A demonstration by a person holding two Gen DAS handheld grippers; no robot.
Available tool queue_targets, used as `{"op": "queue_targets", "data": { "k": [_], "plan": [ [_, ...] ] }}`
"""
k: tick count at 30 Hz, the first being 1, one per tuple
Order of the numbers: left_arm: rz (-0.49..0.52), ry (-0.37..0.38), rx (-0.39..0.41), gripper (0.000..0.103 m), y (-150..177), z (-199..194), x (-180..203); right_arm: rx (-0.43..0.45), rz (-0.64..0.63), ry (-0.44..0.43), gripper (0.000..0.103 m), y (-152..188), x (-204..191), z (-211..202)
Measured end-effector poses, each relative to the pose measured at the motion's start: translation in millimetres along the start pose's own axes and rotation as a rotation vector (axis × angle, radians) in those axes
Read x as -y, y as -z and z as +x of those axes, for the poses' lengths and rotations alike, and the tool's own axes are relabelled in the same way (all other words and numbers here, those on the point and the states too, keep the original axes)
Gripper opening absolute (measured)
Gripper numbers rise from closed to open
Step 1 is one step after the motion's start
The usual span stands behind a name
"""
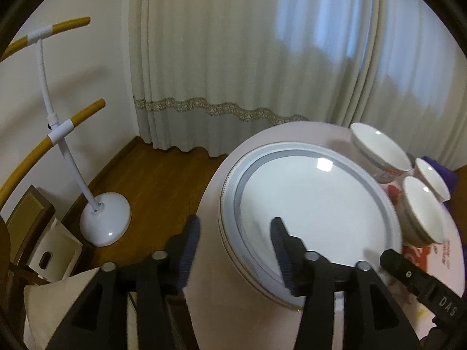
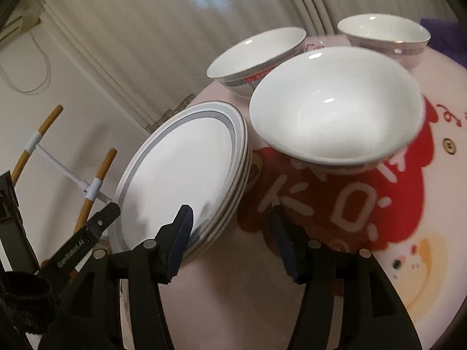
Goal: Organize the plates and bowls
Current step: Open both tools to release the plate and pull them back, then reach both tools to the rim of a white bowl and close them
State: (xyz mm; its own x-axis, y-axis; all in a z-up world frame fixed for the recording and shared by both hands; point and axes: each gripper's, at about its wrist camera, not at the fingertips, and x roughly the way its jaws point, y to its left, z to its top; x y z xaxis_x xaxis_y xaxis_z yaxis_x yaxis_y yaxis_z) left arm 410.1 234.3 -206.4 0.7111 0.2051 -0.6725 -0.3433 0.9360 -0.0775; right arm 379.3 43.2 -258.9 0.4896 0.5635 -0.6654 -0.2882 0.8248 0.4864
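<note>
Glossy round plates (image 2: 186,175), white bowls (image 2: 335,110)

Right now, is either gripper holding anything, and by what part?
Nothing held. The left gripper straddles the plate stack rim, jaws open; the right gripper is open with only the table between its fingers.

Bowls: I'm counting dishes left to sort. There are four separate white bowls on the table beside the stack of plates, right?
Not quite: three bowls, not four. The right wrist view shows one near, two behind, all beside the stack of plates.
</note>
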Motion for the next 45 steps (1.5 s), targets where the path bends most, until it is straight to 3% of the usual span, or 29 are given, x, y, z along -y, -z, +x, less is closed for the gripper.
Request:
{"op": "queue_targets", "data": {
  "k": [9, 19, 26, 32, 39, 45],
  "plan": [
    [0.0, 0.1, 0.032, 0.059, 17.9, -68.2, 31.2, 0.019, -0.021, 0.023, 0.058, 15.4, 23.4, -66.0],
    [0.071, 0.207, -0.021, 0.059, 23.1, -105.7, 87.0, 0.021, 0.037, 0.046, 0.058, 2.9, 80.7, -121.9],
    [0.069, 0.266, -0.096, 0.059, 10.2, -91.5, 121.0, 0.03, 0.051, 0.065, 0.059, -22.2, 110.0, -138.3],
    [0.062, 0.263, -0.133, 0.059, -11.4, -70.0, 138.6, 0.022, 0.045, 0.073, 0.059, -51.0, 121.8, -133.5],
    [0.098, 0.244, -0.161, 0.059, -48.0, -39.6, 155.1, -0.007, 0.005, 0.067, 0.059, -86.8, 112.3, -103.5],
    [0.114, 0.227, -0.194, 0.059, -69.7, -11.9, 157.9, -0.109, -0.033, 0.08, 0.055, -101.8, 103.9, -60.5]
  ]
}}
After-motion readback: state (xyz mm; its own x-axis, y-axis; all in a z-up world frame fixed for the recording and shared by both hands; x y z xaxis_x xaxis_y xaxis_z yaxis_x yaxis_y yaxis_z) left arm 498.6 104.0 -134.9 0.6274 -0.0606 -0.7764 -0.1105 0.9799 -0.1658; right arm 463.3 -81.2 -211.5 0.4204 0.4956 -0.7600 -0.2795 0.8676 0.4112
